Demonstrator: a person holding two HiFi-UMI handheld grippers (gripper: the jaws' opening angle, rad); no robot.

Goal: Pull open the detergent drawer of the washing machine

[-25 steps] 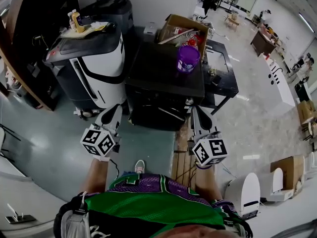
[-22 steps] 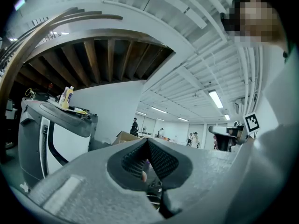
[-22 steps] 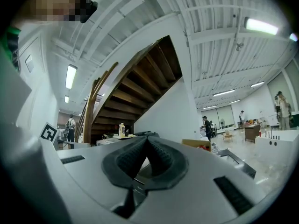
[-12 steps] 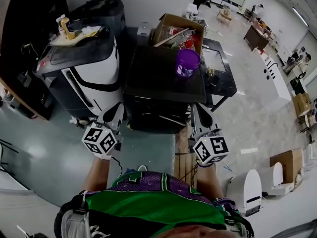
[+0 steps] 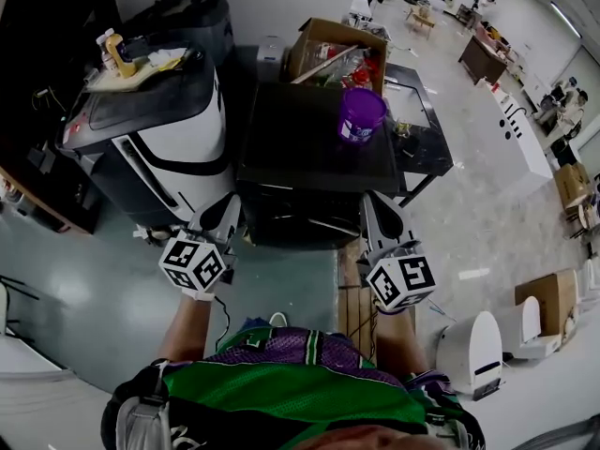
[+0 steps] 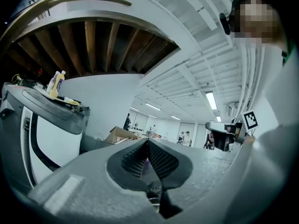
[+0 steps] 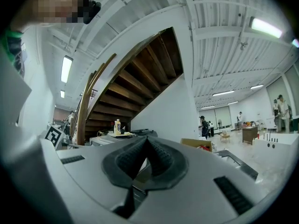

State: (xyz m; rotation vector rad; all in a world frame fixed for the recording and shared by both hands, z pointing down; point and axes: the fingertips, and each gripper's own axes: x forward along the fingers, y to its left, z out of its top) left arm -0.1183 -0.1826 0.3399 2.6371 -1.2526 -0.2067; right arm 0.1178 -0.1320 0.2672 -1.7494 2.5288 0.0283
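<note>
The person is standing square in front of the black washing machine (image 5: 300, 143), holding one hand-held gripper in each hand and pointing both level at the top of its dark front. The left hand-held gripper (image 5: 228, 210) is sitting near the machine's left front corner and the right hand-held gripper (image 5: 372, 206) near its right front corner, well apart from each other. In the left gripper view the ribbed pads are meeting at the tips with nothing between them. The right gripper view is showing the same: jaws closed together and empty. The machine's front is lying in shadow between the two grippers, so I cannot tell which panel is the detergent drawer. A purple cup (image 5: 360, 113) is standing upright on the machine's flat top, towards its far right corner. Behind it an open cardboard box (image 5: 323, 40) is sitting. To the left a white and grey appliance (image 5: 178, 134) is carrying a bottle (image 5: 115, 53).
</note>
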